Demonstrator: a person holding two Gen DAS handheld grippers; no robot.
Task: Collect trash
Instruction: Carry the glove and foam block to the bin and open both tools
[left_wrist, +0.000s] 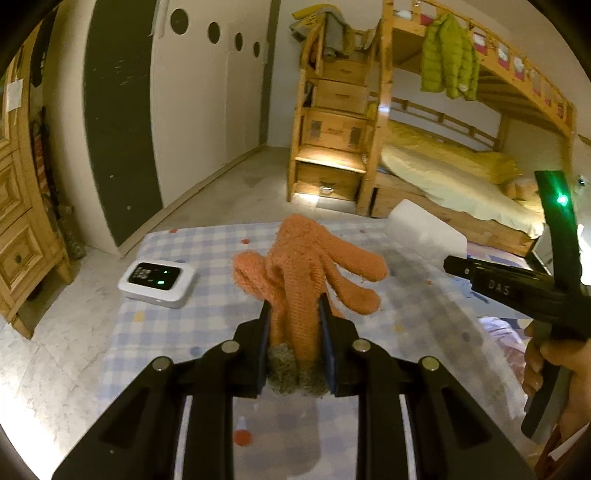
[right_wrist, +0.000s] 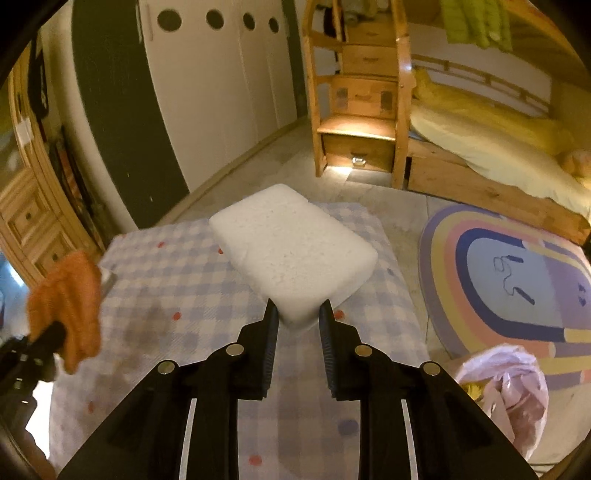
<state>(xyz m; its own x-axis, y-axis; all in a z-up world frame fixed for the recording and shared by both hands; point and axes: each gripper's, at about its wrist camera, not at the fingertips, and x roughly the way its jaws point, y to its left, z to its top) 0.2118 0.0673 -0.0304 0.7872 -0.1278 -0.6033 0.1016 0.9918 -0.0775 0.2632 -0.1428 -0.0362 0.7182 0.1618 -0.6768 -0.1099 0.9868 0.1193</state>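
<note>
L gripper (left_wrist: 293, 314) jaws pinch orange glove (left_wrist: 306, 266) at cuff; R gripper (right_wrist: 298, 314) jaws nip white foam block (right_wrist: 291, 247) by near corner, above checkered desk (right_wrist: 177, 280). Risk: block pivots, slips out before pink bag (right_wrist: 506, 391) near right.

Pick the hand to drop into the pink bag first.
Right, probably. The pink bag lies beside the right gripper, which grips the foam block. The left gripper, holding the glove, is across the table.
</note>
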